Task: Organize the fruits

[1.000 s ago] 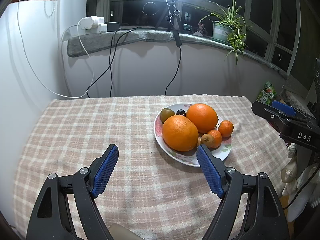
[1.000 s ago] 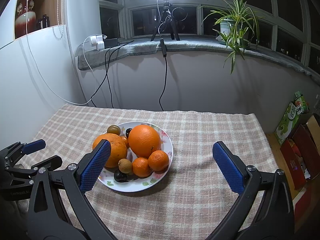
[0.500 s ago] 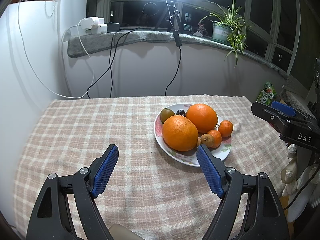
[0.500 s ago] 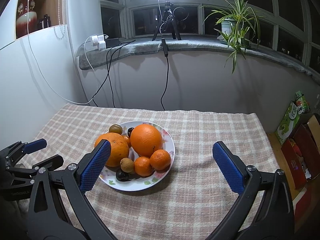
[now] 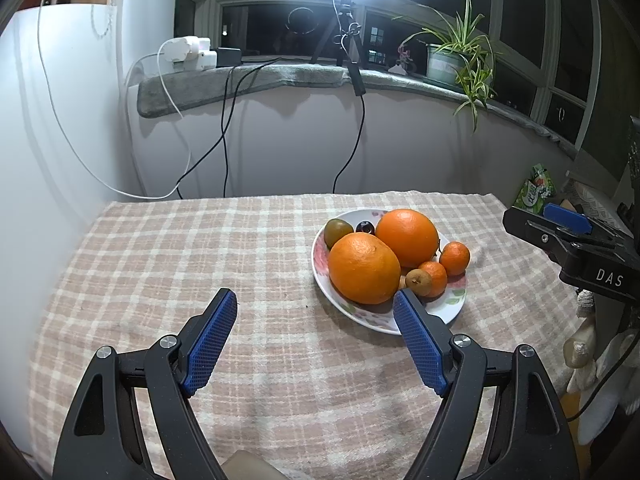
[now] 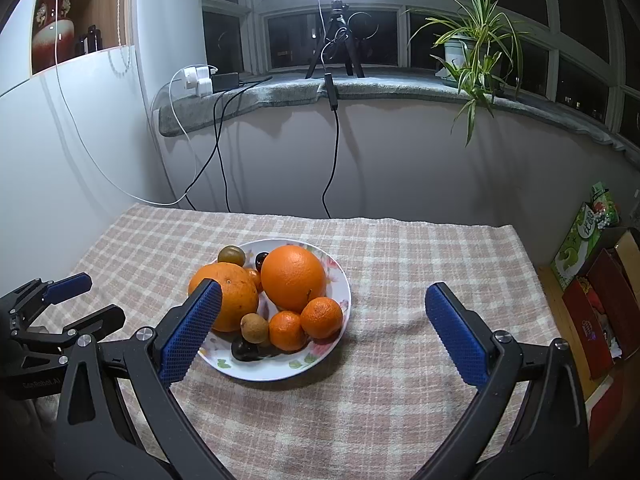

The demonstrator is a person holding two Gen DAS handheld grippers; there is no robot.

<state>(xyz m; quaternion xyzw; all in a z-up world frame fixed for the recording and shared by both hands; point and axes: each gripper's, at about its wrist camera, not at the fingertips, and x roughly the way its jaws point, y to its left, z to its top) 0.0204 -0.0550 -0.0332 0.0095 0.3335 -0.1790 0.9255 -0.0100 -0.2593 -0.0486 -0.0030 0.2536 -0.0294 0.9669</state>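
A bright ring light on a small black tripod (image 6: 335,46) stands on the grey padded window ledge (image 6: 280,90), beside white plugs with trailing cables (image 6: 198,78). A potted green spider plant (image 6: 474,50) sits further right along it. Colourful cardboard boxes (image 6: 592,280) stand beside the surface's pink checked cloth (image 6: 400,392).

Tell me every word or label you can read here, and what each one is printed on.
"DAS": white letters on the black body of the right gripper, seen from the left wrist camera.
Faint pale lettering on the left gripper, seen from the right wrist camera: too blurred to read.
Green carton beside the table: printed characters, too small to read.
Red boxes: print unreadable.
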